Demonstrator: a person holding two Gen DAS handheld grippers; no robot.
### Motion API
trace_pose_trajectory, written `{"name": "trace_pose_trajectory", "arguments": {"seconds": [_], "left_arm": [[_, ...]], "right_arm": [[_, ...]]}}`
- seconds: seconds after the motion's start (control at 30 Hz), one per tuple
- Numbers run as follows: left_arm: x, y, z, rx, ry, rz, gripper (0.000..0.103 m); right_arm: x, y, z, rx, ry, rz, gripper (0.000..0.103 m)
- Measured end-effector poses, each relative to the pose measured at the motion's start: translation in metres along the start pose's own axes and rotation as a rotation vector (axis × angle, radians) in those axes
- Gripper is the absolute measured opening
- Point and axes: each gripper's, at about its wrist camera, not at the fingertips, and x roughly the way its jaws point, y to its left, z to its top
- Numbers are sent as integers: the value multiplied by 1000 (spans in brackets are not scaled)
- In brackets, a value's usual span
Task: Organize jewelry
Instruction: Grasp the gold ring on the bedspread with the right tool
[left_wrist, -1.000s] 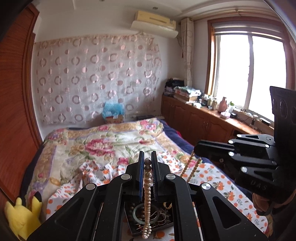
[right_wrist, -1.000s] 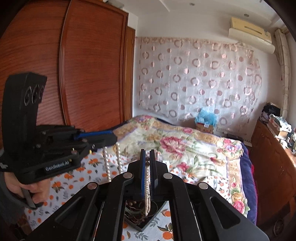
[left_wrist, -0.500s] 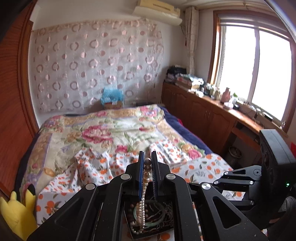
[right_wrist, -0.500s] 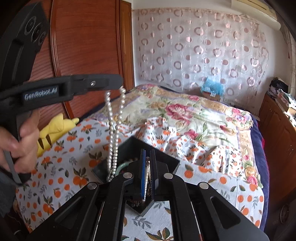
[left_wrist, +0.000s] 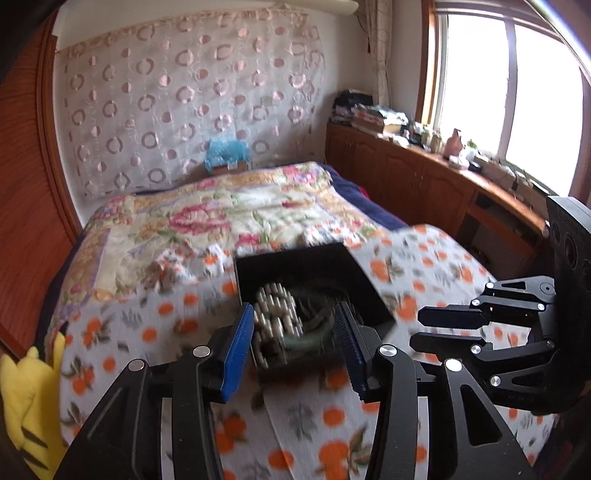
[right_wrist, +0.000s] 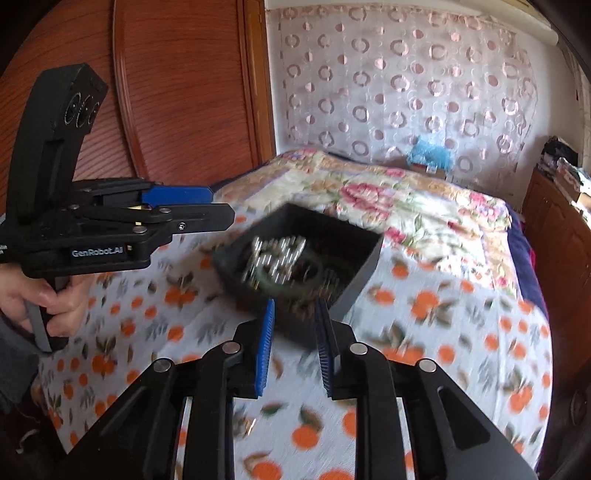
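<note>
A black open box (left_wrist: 334, 264) sits on the orange-print cloth on the bed; it also shows in the right wrist view (right_wrist: 364, 266). A pearl necklace (left_wrist: 275, 312) lies piled inside it with a green bangle (left_wrist: 314, 334) and other jewelry, also blurred in the right wrist view (right_wrist: 275, 254). My left gripper (left_wrist: 295, 343) is open and empty just over the box's near edge. My right gripper (right_wrist: 293, 341) is open and empty just before the box. Each gripper shows in the other's view, the right one (left_wrist: 443, 328) and the left one (right_wrist: 218, 206).
The orange-print cloth (right_wrist: 443, 332) covers the near end of the bed, with a floral quilt (left_wrist: 221, 214) behind. A yellow plush toy (left_wrist: 26, 398) lies at the left edge. A wooden wardrobe (right_wrist: 184, 92) stands left and a cluttered wooden cabinet (left_wrist: 424, 177) runs under the window.
Both grippers have lowered toward the box and opened. The pearl necklace in the left one and the bead strand in the right one have dropped into the box.
</note>
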Motion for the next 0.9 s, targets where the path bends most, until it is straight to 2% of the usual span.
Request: {"name": "trace_pose_trajectory", "arguments": {"seconds": [0.17,0.27,0.37,0.43,0.53,0.7,0.73,0.8,0.9], "left_arm": [[0,-3,-30,-1,50,7,47],[1,-7,-43,1,69,-5,66],[2,-11,-55,13,88,7,67],[2,-12,-60,12,92,12,67],[3,-10,-68,5,101,18,68],[7,-4,-74,0,122,23,68],[7,-4,-74,-1,126,20,68],[8,-3,-74,-3,133,15,68],[10,-6,-74,4,135,10,68]], "right_arm": [[4,17,-35,-19,62,13,25],[8,23,-52,-27,98,14,24],[12,29,-61,-34,118,17,25],[14,33,-65,-47,130,20,32],[17,39,-68,-62,147,27,37],[23,47,-75,-104,182,-4,36],[23,48,-75,-114,177,-10,35],[21,48,-75,-115,176,-10,26],[21,45,-75,-114,170,-24,25]]}}
